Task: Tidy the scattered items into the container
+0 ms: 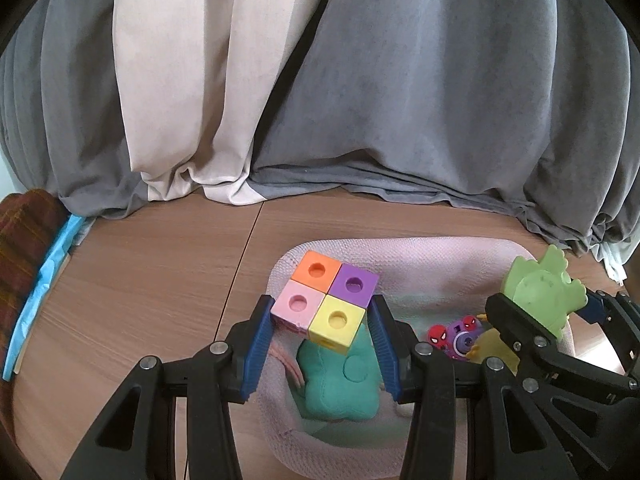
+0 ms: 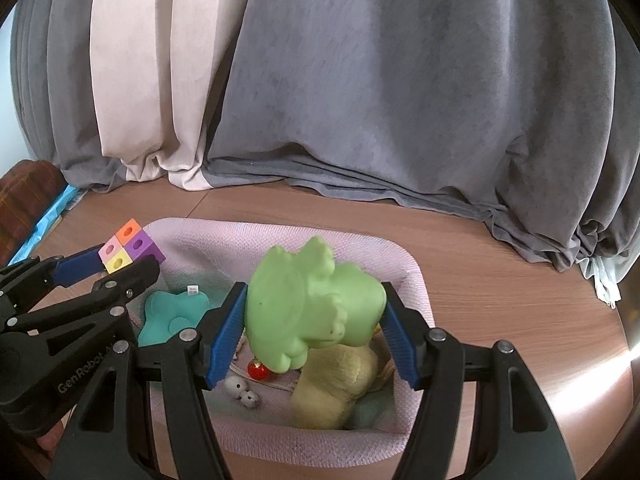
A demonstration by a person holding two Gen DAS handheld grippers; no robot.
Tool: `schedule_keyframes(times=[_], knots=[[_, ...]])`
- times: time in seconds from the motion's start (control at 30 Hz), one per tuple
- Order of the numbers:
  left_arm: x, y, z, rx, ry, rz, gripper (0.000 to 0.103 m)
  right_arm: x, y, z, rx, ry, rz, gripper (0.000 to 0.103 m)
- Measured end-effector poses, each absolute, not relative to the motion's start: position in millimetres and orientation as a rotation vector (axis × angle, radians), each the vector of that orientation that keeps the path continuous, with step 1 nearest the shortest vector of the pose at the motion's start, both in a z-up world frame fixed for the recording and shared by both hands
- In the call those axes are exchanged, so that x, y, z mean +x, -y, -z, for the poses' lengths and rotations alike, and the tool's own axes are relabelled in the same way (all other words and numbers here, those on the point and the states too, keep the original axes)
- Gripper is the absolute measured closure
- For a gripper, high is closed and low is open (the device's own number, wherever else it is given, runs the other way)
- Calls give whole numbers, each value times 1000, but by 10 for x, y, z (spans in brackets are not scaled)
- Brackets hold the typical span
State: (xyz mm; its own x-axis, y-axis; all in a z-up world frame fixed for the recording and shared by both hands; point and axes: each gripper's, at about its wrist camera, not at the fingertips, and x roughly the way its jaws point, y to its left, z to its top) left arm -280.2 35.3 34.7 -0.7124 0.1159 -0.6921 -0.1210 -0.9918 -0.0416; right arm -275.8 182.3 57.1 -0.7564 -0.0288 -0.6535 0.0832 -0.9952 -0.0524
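Observation:
My left gripper [image 1: 322, 326] is shut on a block of four coloured cubes [image 1: 326, 300], orange, purple, pink and yellow, held above the left end of the pink mesh basket [image 1: 400, 256]. My right gripper [image 2: 314, 320] is shut on a light green rubber dinosaur [image 2: 312, 312], hanging over the middle of the pink basket [image 2: 404, 256]. The dinosaur [image 1: 540, 292] also shows at the right of the left wrist view, and the cube block [image 2: 128, 248] at the left of the right wrist view. Inside the basket lie a teal plush [image 1: 340, 384], a yellow plush [image 2: 336, 388] and small toys.
The basket stands on a brown wooden table [image 1: 152, 280]. Grey and beige curtains [image 1: 360, 100] hang close behind it. A dark red plaid cloth [image 1: 24, 236] and a blue strip lie at the left edge. Small spider-figure toys [image 1: 456, 334] sit in the basket.

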Motion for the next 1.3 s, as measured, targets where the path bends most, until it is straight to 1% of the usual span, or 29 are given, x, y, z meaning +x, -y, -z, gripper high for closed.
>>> schedule_keyframes(times=[0.17, 0.23, 0.3, 0.37, 0.43, 0.53, 0.67, 0.77, 0.9, 1.17, 1.3], knots=[[-2811, -361, -330, -1138, -32, -2792, 59, -2780, -1791, -528, 1080, -133, 2877, 42], [-2811, -338, -331, -1146, -12, -2796, 55, -2773, -1788, -520, 1078, -141, 2875, 41], [-2818, -296, -330, -1161, 0, -2815, 36, -2772, -1807, -512, 1076, -134, 2880, 41], [-2817, -248, -331, -1158, 12, -2822, 31, -2768, -1851, -505, 1074, -120, 2897, 36], [-2805, -224, -337, -1156, 24, -2816, 30, -2769, -1890, -502, 1069, -108, 2909, 24], [-2789, -218, -342, -1158, 20, -2818, 28, -2772, -1935, -510, 1072, -91, 2921, 17], [-2764, -219, -349, -1156, 23, -2816, 27, -2744, -1964, -540, 1054, -69, 2931, 16], [-2735, -212, -354, -1157, 27, -2817, 25, -2726, -1978, -570, 1050, -59, 2935, 16], [-2665, -174, -390, -1143, 40, -2823, 23, -2669, -1979, -620, 1039, -46, 2938, 14], [-2456, -113, -464, -1115, 27, -2834, 21, -2512, -1944, -716, 1022, -62, 2942, 11], [-2359, -91, -491, -1106, 17, -2839, 21, -2420, -1928, -742, 1025, -91, 2949, 6]])
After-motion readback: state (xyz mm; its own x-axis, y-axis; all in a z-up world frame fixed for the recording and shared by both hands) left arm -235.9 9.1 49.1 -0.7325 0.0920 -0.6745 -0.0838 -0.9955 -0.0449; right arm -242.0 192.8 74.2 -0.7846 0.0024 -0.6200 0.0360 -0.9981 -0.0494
